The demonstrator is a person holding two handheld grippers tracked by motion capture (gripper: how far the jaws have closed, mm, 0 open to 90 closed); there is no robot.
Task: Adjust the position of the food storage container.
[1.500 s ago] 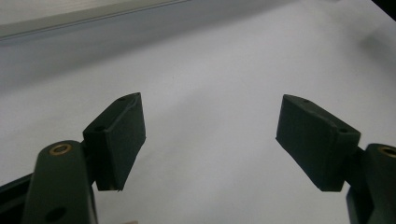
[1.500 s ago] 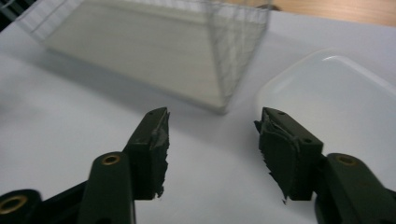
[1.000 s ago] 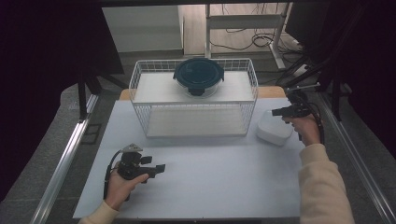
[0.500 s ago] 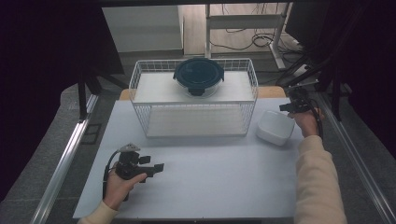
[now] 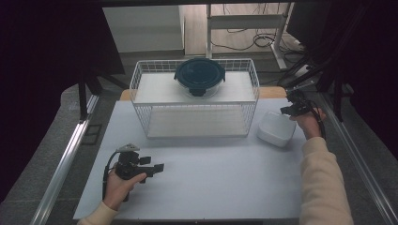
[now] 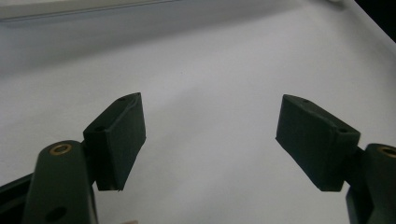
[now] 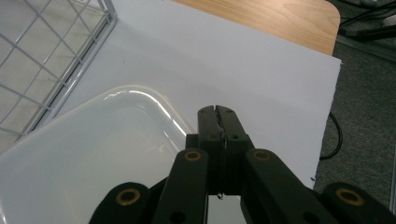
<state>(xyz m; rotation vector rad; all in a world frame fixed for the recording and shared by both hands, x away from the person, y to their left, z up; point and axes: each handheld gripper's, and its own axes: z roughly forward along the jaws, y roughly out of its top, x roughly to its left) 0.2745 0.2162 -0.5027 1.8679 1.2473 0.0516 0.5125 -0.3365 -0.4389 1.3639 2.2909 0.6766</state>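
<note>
1. Sitting upside-down or lidded on the white mat, the white container (image 5: 276,128) lies just right of the wire rack (image 5: 141,101), touching nothing that I can make out; its glossy top (image 7: 93,154) fills the lower left of the right gripper view.
2. Change over the last second: the right gripper (image 5: 292,108) moves from over the container's far edge back and to the right, ending beside the container's far right corner. Jaws together, nothing between them.
3. Judgement: no grasp is made yet; the hand seems to be repositioning for an approach to the container, and the jaws must part first.
4. Right hand (image 5: 309,123) pose: forearm stretched forward along the table's right side, gripper aimed left toward the rack.
5. Left gripper (image 5: 149,168) unchanged, resting low near the mat's front left; jaws wide apart over bare mat (image 6: 210,93).
6. Dark round lidded bowl (image 5: 200,76) sits on the rack's top shelf, well apart from both grippers.
</note>
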